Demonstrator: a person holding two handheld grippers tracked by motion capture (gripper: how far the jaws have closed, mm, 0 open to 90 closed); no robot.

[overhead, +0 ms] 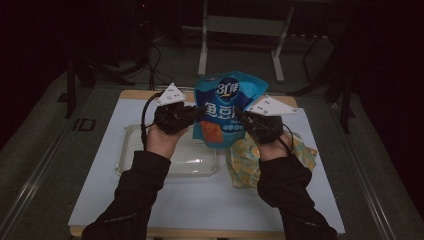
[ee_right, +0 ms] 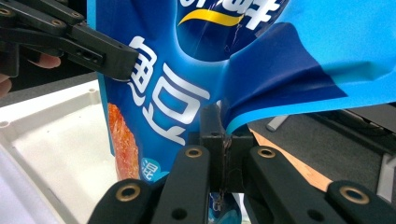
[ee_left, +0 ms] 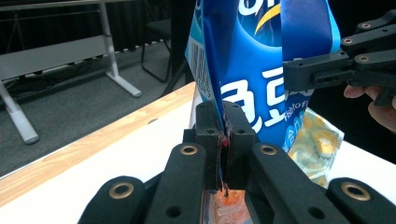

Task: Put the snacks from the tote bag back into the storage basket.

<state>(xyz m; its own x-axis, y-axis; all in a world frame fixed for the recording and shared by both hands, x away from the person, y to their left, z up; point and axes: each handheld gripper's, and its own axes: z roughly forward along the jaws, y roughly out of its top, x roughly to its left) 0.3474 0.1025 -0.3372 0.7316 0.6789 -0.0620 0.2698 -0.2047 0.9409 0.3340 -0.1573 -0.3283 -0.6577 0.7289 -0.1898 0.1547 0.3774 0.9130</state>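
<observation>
Centrally, above the white bench (overhead: 210,200), a clear tray (overhead: 131,145) and a yellow packet (overhead: 245,162), a blue snack bag (overhead: 225,107) hangs upright. Left tongs (overhead: 196,114) pinch its left edge; right tongs (overhead: 241,116) pinch its right edge.

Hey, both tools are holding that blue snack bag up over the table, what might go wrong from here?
Each tool pinches only a thin edge of the blue bag: the left tool on one side, the right tool on the other. If the hands pull apart, the bag may tear or slip free. If it drops, it could land on the yellow packet rather than in the white tray.
</observation>
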